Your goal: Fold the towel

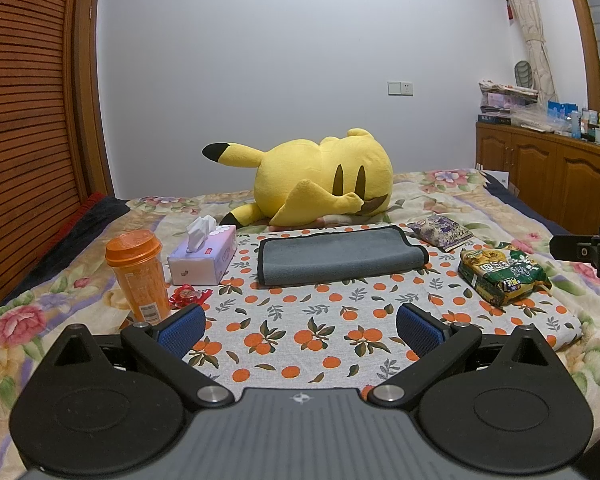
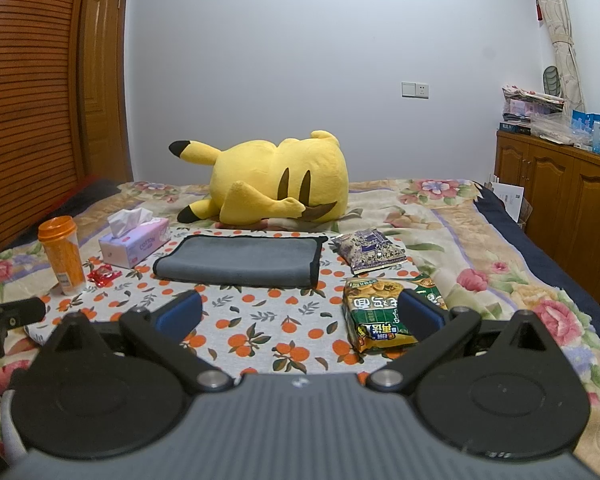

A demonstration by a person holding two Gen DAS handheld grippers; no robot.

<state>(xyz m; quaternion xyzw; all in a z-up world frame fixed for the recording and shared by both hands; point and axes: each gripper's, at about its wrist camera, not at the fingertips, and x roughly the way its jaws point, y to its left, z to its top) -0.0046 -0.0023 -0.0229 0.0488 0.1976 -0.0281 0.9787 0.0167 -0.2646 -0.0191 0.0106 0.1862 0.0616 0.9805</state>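
A grey towel (image 1: 340,256) with a black hem lies folded into a long strip on an orange-print cloth (image 1: 300,332) on the bed. It also shows in the right wrist view (image 2: 240,260). My left gripper (image 1: 300,328) is open and empty, held above the cloth in front of the towel. My right gripper (image 2: 300,316) is open and empty, also short of the towel, with its right finger (image 2: 422,316) over a green snack bag (image 2: 376,312). Part of the right gripper shows at the right edge of the left wrist view.
An orange bottle (image 1: 140,276), a tissue box (image 1: 204,256) and a red wrapper (image 1: 188,294) sit left of the towel. A purple snack bag (image 1: 440,230) and the green snack bag (image 1: 500,272) lie to its right. A yellow plush toy (image 1: 324,180) lies behind it.
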